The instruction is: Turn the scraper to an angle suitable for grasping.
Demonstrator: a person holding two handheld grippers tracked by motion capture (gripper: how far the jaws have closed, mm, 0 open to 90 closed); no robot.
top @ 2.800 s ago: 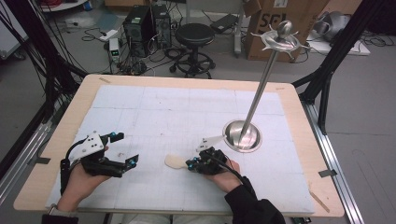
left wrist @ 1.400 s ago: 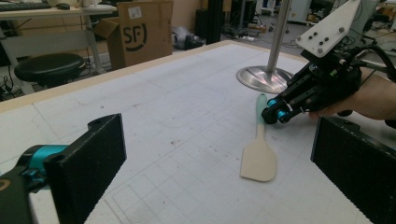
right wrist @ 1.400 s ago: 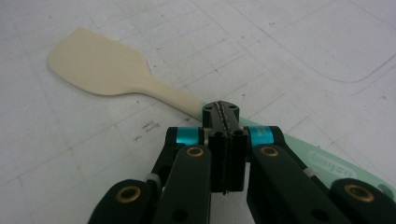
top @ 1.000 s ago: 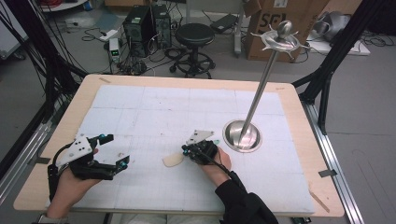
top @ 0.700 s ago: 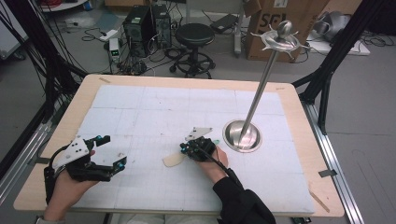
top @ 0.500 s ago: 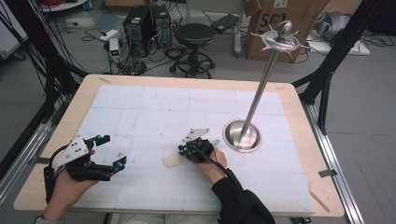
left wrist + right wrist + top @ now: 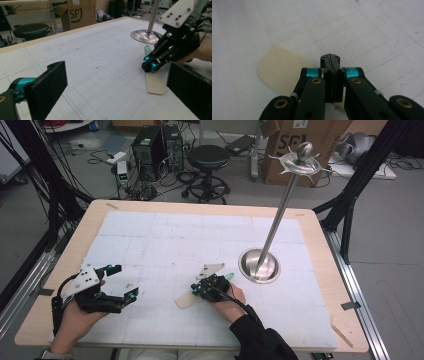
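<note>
High view: the spatula (image 7: 187, 300) lies flat on the mat, well apart from the steel stand base (image 7: 259, 265), its handle accessible to the right gripper (image 7: 198, 291).

Left gripper view: the left gripper (image 7: 120, 87) stands wide, empty.

Right gripper view: jaws fully closed over the spatula's handle end; whether they clamp it cannot be told.

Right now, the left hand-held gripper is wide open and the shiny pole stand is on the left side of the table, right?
Not quite. The left hand-held gripper is wide open, but the shiny pole stand sits on the right side of the table, as the high view shows.
</note>
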